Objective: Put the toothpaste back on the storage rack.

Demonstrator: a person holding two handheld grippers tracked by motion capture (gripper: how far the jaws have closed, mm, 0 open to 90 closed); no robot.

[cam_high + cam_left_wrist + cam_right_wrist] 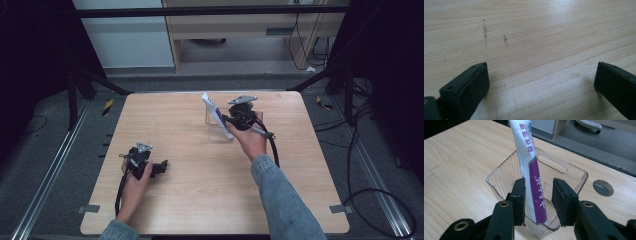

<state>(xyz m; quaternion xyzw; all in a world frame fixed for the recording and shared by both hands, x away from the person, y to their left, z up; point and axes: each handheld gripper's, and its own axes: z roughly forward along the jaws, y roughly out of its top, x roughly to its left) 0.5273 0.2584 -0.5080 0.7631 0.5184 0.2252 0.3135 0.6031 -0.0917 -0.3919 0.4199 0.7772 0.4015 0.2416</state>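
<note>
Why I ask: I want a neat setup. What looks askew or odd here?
The toothpaste tube leans tilted in the clear container rather than upright, its top poking above the rim. Faint dark scuff marks streak the table. Nothing is spilled.

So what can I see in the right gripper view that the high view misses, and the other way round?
The right gripper view alone shows the purple print on the toothpaste tube, the slot in the clear container, and a gap between the tube and one jaw of the right tool. The high view alone shows the left tool resting apart, both forearms and the floor. Both show the tube standing tilted in the container on the wooden table.
</note>
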